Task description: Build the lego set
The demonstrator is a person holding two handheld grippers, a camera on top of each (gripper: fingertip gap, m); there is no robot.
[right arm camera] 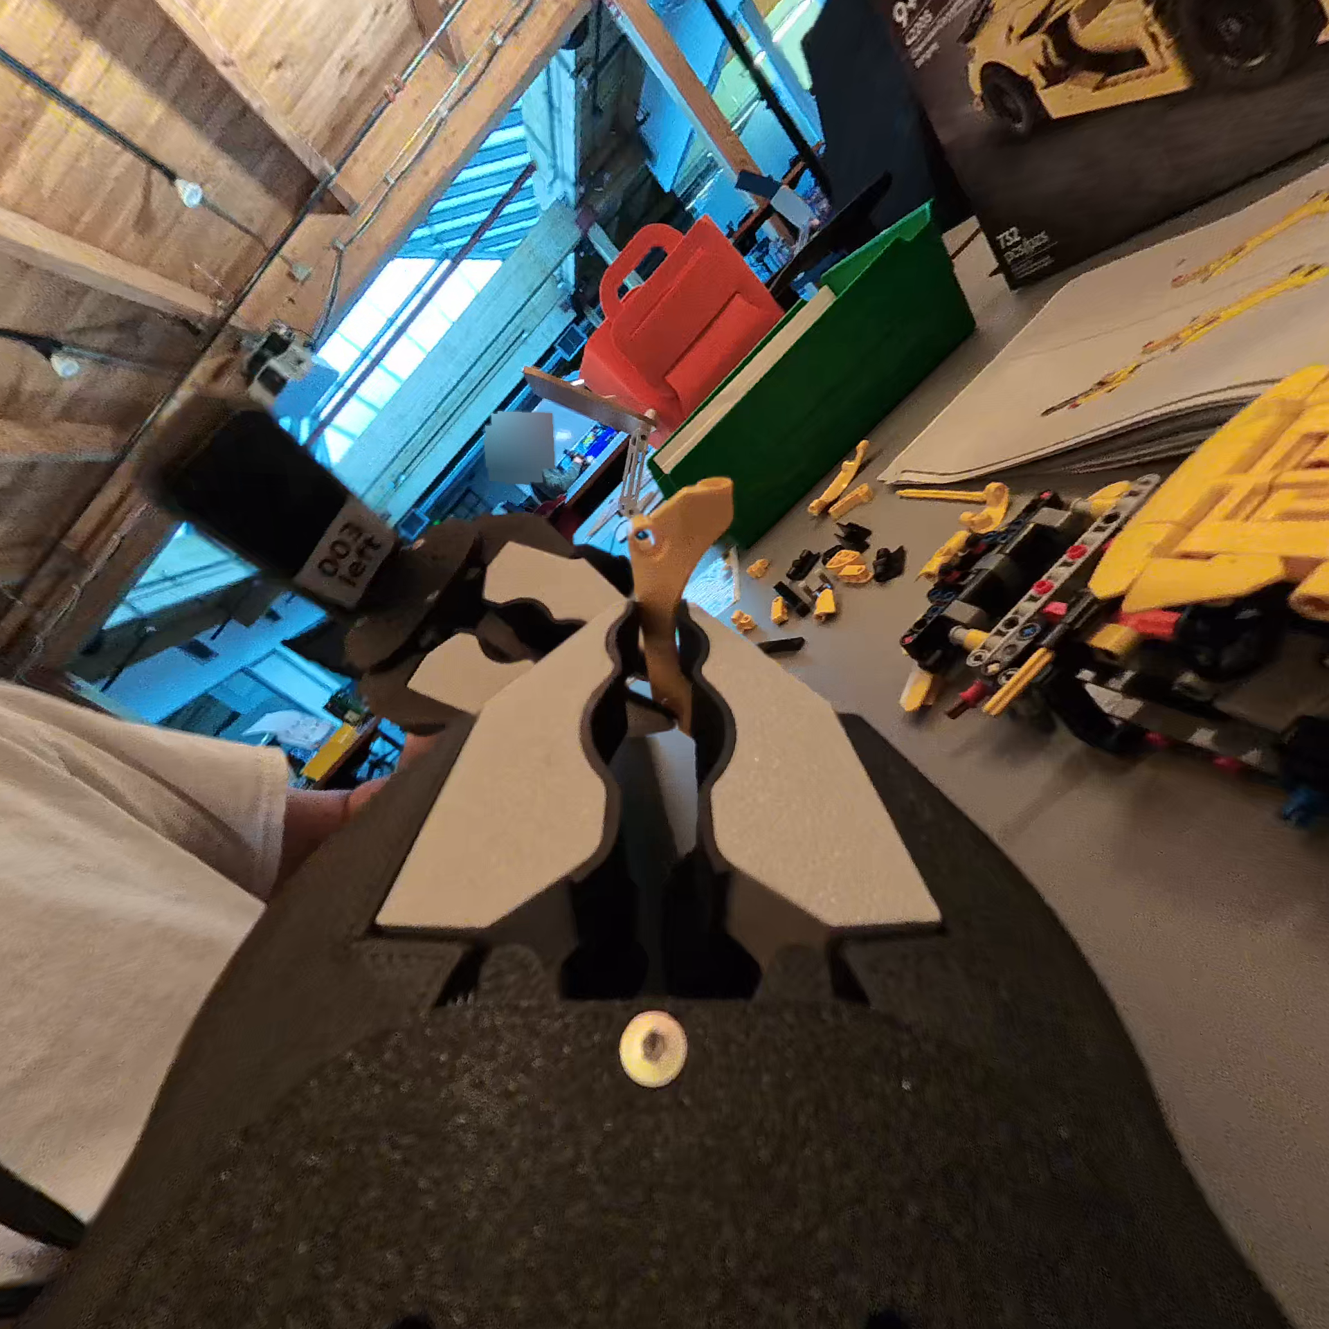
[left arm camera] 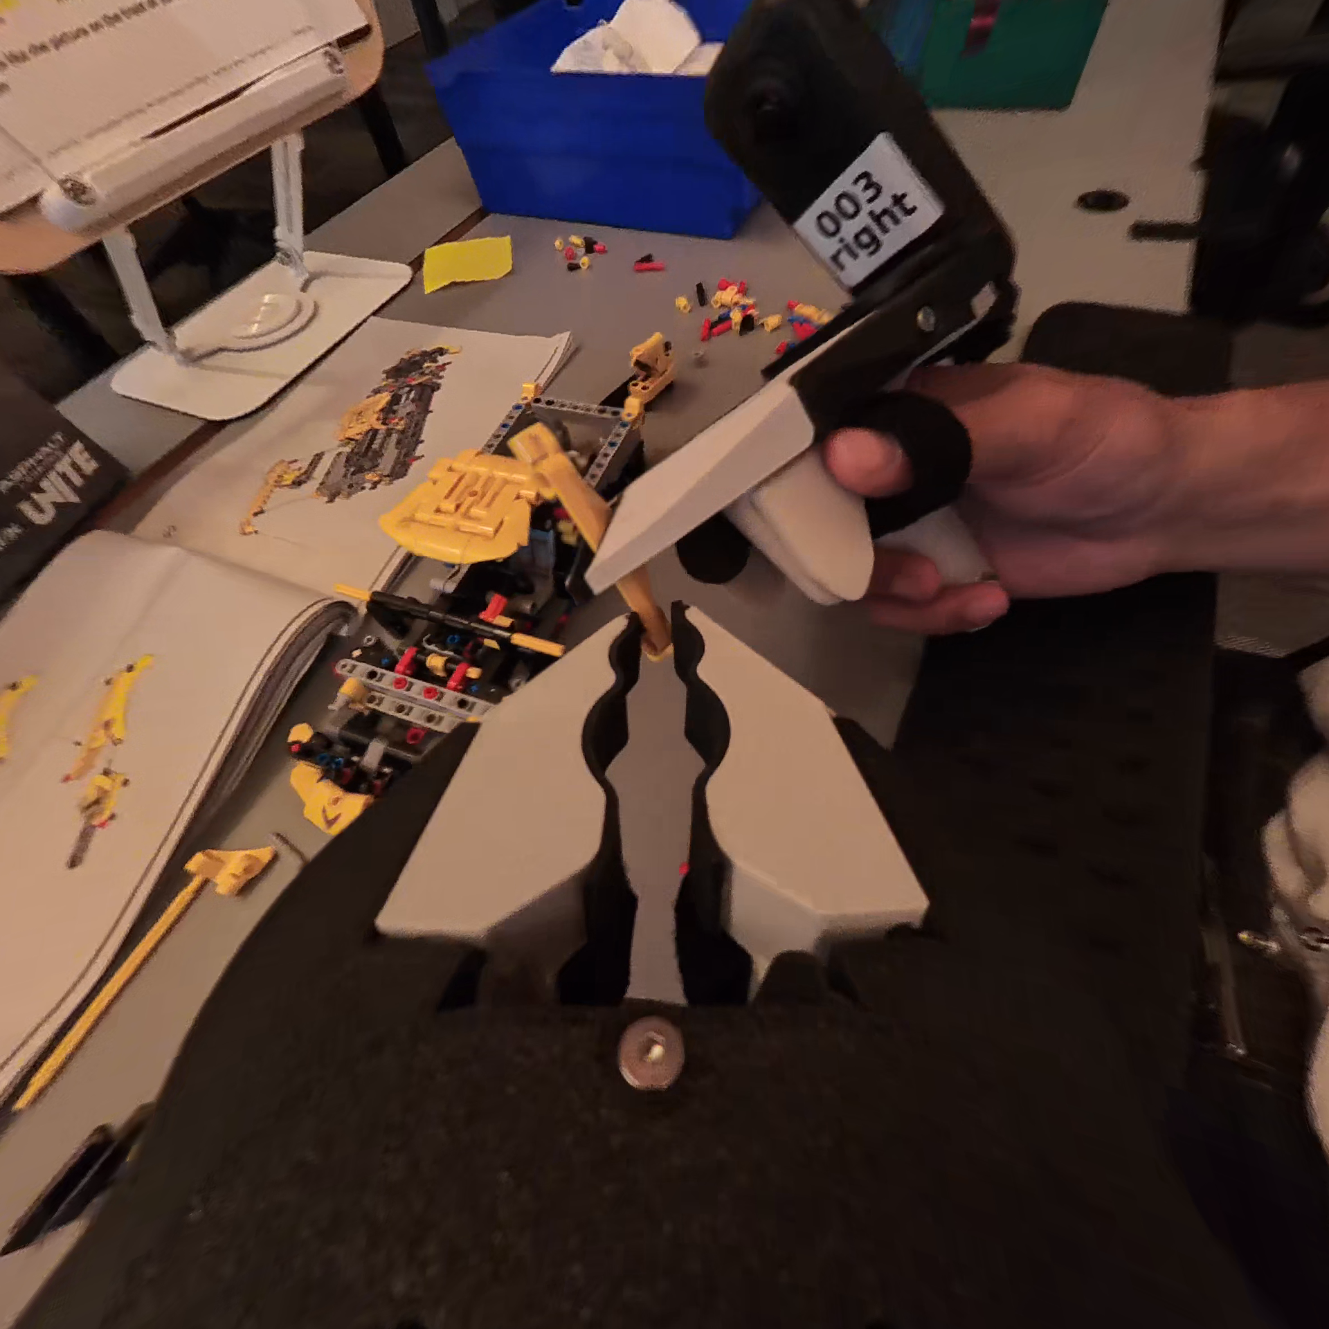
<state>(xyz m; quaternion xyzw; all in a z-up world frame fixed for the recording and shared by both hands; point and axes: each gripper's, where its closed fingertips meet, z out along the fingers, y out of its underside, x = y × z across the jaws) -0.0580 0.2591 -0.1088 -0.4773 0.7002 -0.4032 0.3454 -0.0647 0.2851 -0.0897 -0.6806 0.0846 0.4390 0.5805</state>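
A long curved yellow Lego piece (left arm camera: 575, 489) is held in the air between both grippers, above the half-built yellow and black car model (left arm camera: 460, 618). My left gripper (left arm camera: 653, 633) is shut on the piece's near end. My right gripper (right arm camera: 656, 626) is shut on the same piece (right arm camera: 679, 554), whose wide end sticks up past the fingertips. In the left wrist view, one white finger (left arm camera: 683, 496) of the right gripper crosses the piece from the right, with a hand on its grip. In the right wrist view, the left gripper's fingers (right arm camera: 539, 575) come in from the left, their tips hidden.
The car model (right arm camera: 1122, 597) lies on the grey table beside an open instruction booklet (left arm camera: 144, 719). Loose small parts (left arm camera: 748, 309) lie at the back, and a long yellow piece (left arm camera: 216, 874) by the booklet. A blue bin (left arm camera: 590, 151), green bin (right arm camera: 827, 388), set box (right arm camera: 1079, 158) and paper stand (left arm camera: 252, 338) ring the table. The tips of both grippers are at nearly the same place.
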